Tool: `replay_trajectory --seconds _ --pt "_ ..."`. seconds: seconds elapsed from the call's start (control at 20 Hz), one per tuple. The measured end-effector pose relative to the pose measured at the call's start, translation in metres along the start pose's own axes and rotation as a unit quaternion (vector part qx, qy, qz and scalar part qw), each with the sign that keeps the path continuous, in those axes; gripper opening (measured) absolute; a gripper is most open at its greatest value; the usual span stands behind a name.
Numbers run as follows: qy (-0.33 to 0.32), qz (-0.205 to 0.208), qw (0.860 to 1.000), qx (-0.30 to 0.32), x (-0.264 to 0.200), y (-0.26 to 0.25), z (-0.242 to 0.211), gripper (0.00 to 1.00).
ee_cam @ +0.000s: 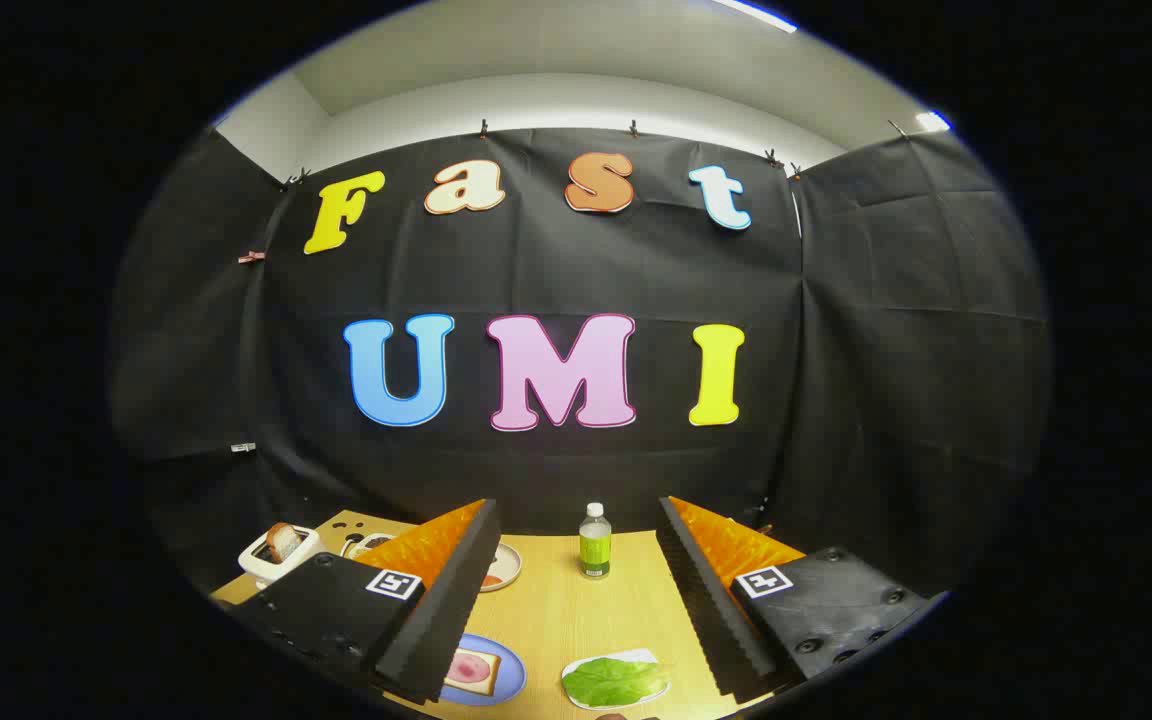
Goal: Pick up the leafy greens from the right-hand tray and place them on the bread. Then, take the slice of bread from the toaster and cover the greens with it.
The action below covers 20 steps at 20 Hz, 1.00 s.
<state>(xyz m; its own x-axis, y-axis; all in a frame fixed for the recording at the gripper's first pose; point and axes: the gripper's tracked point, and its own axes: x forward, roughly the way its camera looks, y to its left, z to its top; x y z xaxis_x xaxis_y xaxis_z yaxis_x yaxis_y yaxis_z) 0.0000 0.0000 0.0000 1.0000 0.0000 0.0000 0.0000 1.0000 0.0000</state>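
Hidden or cut off: the blue plate (508, 680) is partly covered by the left finger, so just its right part shows; the small plate (503, 566) farther back is half hidden behind the same finger, and a dark-rimmed dish (368, 544) beside the toaster peeks out too little to make out what it holds.
Hard to make out: a small dark rounded shape at the near edge of the table, just below the white tray, is too cut off to name.
Gripper (576, 600): released, fingers spread wide apart with nothing between the pads; it hangs above the wooden table (576, 620), looking toward the back wall.
White tray (616, 682): lies between the fingers, nearer the right one; holds the leafy greens (612, 681), a flat green leaf covering most of it.
Blue plate: sits just left of the white tray; holds a slice of bread (473, 671) with a pink round slice on top.
Small plate: something red-orange lies on it, unclear what.
Toaster (278, 556): white, at the far left of the table beyond the left finger; a browned toast slice (283, 541) stands upright in its slot.
Bottle (594, 541): stands upright near the back of the table, between the fingers and well beyond them; green label, white cap.
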Motion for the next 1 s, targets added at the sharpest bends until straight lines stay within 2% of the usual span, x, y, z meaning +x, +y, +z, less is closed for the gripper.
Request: replay_trajectory --seconds 0.5,1.0 --pt "0.007 0.005 1.0 -0.005 -0.006 0.0 -0.007 0.98" --pt "0.046 0.013 0.999 -0.006 0.002 -0.01 -0.042 0.98"
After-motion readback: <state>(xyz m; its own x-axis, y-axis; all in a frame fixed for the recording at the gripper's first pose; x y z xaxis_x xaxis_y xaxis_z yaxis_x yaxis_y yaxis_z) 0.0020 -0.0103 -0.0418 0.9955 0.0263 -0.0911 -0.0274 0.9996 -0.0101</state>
